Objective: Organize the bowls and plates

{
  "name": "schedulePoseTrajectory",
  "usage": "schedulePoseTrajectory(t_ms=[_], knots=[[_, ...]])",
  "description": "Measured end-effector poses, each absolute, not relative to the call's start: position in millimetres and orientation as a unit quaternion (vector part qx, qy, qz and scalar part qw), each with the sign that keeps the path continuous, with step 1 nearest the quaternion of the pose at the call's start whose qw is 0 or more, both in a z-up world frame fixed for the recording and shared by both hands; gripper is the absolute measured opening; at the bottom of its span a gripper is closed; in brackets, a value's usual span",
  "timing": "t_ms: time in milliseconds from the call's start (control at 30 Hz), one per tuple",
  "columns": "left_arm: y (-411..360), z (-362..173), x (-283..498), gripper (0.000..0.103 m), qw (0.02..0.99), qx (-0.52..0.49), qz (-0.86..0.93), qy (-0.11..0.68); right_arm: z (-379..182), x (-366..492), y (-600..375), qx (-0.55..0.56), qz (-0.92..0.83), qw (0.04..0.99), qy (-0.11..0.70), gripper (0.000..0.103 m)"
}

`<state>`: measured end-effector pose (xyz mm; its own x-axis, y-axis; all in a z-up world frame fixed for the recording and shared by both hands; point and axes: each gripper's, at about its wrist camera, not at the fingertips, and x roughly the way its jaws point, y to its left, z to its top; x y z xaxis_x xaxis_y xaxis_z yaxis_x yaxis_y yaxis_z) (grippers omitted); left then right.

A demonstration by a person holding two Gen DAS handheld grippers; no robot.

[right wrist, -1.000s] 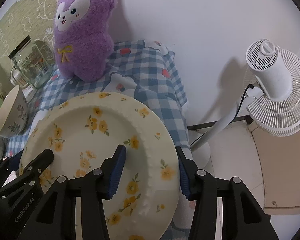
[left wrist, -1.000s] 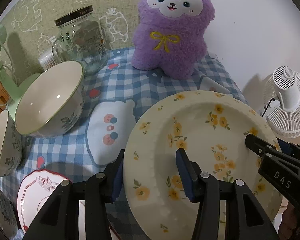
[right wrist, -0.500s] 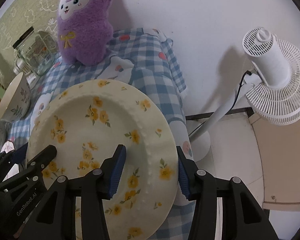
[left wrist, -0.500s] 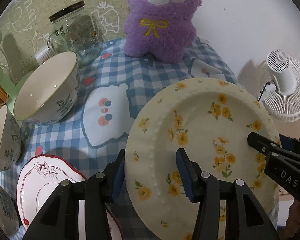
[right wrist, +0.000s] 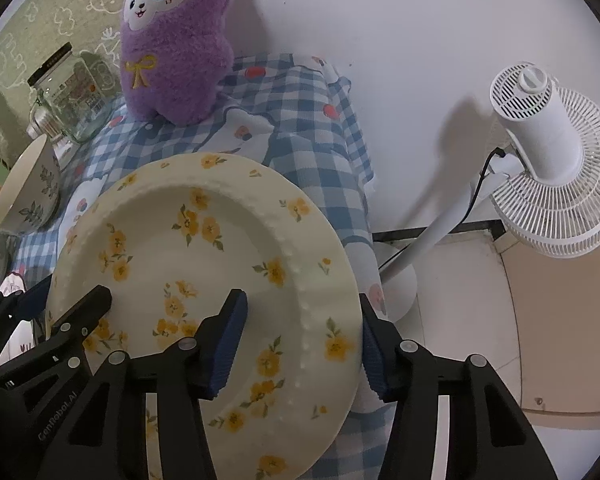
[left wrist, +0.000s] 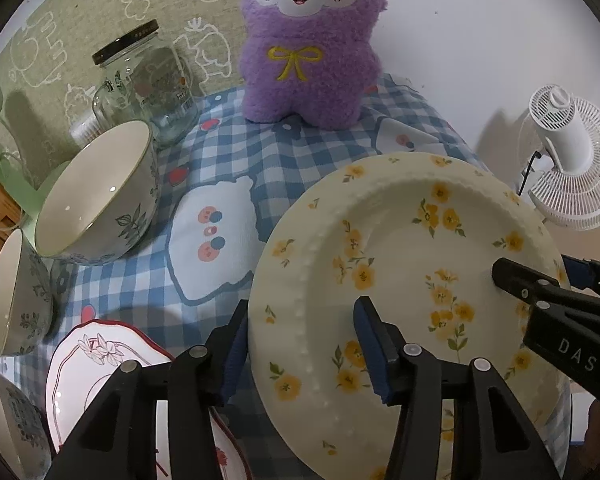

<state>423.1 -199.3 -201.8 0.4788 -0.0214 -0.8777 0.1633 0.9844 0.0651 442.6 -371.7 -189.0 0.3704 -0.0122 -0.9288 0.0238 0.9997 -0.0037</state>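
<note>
A table draped in a blue checked cloth (left wrist: 260,168) stands against a white wall, with a white fan (right wrist: 548,184) beside it. Since a second ago, the yellow-flowered plate (left wrist: 400,240) has been carried leftward, toward the red-rimmed plate (left wrist: 88,360); stacking is judged imminent. Its left rim is clamped half-wide by the left gripper (left wrist: 300,348). Around its right rim, the right gripper (right wrist: 300,344) is opening.
</note>
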Motion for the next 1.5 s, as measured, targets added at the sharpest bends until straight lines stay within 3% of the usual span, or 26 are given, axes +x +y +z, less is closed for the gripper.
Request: schedulePoseTrajectory(t_ms=[767, 1500], knots=[[-185.2, -147.4, 390.1, 0.051, 0.869, 0.059, -0.056, 0.489, -129.3, 416.6, -358.1, 0.005, -0.024, 0.846, 0.532, 0.056], [-152.1, -110.6, 308.7, 0.051, 0.877, 0.046, -0.061, 0.474, -86.8, 329.9, -321.4, 0.004, -0.039, 0.859, 0.511, 0.056]])
